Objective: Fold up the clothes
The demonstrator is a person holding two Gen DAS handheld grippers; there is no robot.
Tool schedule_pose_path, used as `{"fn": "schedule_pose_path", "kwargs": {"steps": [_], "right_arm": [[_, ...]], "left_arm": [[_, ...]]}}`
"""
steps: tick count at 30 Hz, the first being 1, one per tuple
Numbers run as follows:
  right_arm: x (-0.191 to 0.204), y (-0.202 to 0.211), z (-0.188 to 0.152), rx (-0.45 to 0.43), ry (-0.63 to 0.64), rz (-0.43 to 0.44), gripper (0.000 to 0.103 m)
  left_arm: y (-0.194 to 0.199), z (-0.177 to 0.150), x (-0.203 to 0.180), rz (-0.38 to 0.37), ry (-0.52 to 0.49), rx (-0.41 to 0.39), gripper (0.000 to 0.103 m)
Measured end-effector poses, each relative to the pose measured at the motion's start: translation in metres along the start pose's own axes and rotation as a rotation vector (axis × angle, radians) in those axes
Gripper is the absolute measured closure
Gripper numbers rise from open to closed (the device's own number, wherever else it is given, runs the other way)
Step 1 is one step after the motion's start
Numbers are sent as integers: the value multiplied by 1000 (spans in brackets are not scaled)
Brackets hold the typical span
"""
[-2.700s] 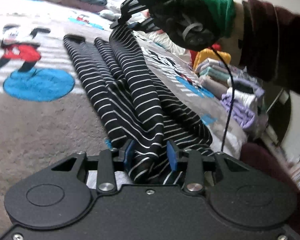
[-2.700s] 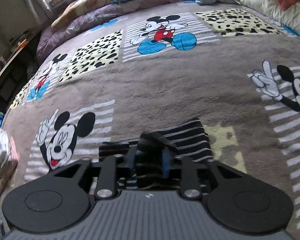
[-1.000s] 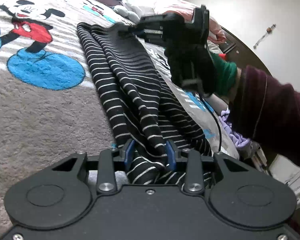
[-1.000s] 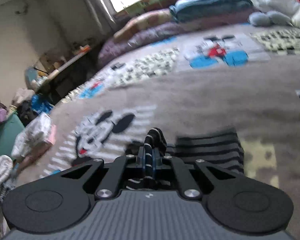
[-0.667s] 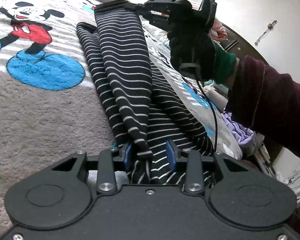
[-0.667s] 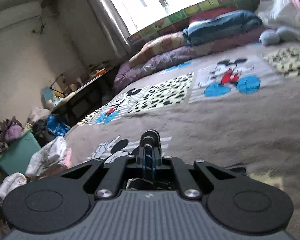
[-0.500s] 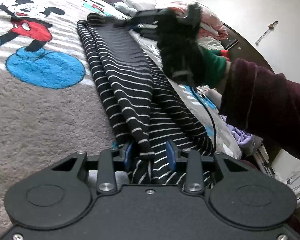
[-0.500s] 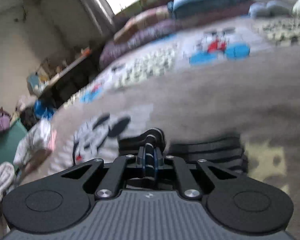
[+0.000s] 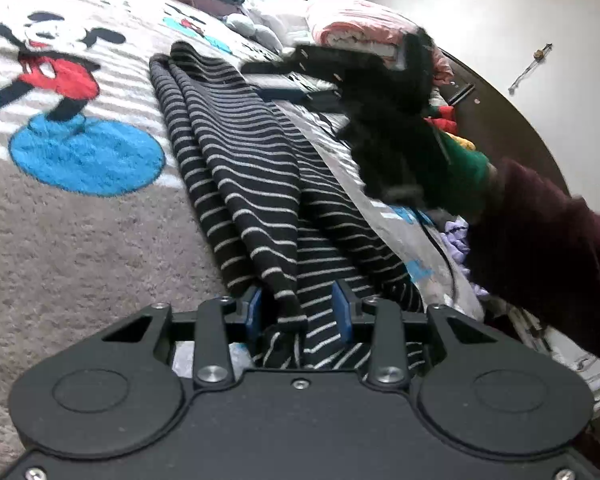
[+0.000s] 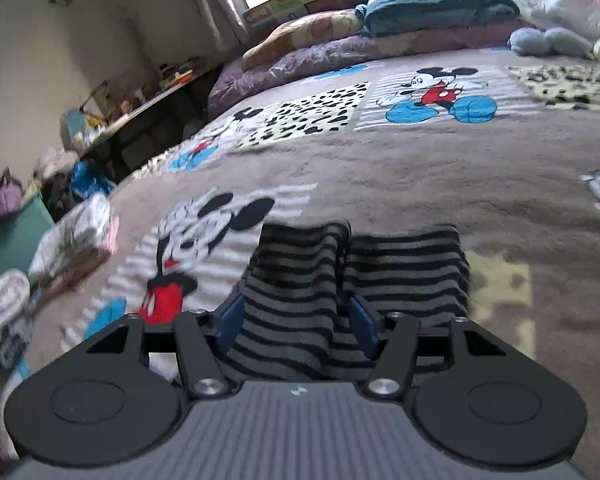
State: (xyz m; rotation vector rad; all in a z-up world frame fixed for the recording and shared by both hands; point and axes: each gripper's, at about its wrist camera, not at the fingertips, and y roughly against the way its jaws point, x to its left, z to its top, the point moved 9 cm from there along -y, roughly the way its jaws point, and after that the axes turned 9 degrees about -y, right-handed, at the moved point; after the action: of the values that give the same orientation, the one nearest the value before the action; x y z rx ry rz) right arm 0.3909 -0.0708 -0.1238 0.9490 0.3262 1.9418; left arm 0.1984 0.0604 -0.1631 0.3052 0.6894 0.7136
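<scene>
A black garment with thin white stripes (image 9: 252, 184) lies folded into a long strip on the cartoon-mouse blanket (image 9: 80, 240). Its near end passes between the blue pads of my left gripper (image 9: 298, 312), which is shut on the thick bundle. At the strip's far end, a black-gloved hand (image 9: 396, 152) holds my right gripper (image 9: 260, 80), blurred, with its jaws apart just right of the cloth. In the right wrist view my right gripper (image 10: 296, 314) stands wide open. The garment's end (image 10: 300, 264) lies flat below and between its fingers.
A maroon sleeve (image 9: 540, 248) reaches in from the right. Folded lilac clothes (image 9: 456, 232) sit past the bed's right edge. Pillows and bedding (image 10: 432, 12) line the far side. Clutter and bags (image 10: 76, 236) lie off the bed's left edge.
My right gripper had a fold of the striped garment pinched and lifted. It has lowered the fold onto the strip and opened. My left gripper has kept its place.
</scene>
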Motion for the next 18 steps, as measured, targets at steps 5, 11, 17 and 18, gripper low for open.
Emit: {"fn": "schedule_pose_path", "kwargs": {"steps": [5,11,17,18], "right_arm": [[41,37,-41,-36,205,-11,45],[86,49,-96,10,415,0,46],[106,62,-115,-39,439,57,49],[105,57,-120,-11,465,23,50]], "left_arm": [[4,3,-10,38,-116,-38,92],[-8,-10,-17,38,-205,22,91],[6,-6,-42,87,-397,10,82],[5,-9,-45,98,-428,20,77]]}}
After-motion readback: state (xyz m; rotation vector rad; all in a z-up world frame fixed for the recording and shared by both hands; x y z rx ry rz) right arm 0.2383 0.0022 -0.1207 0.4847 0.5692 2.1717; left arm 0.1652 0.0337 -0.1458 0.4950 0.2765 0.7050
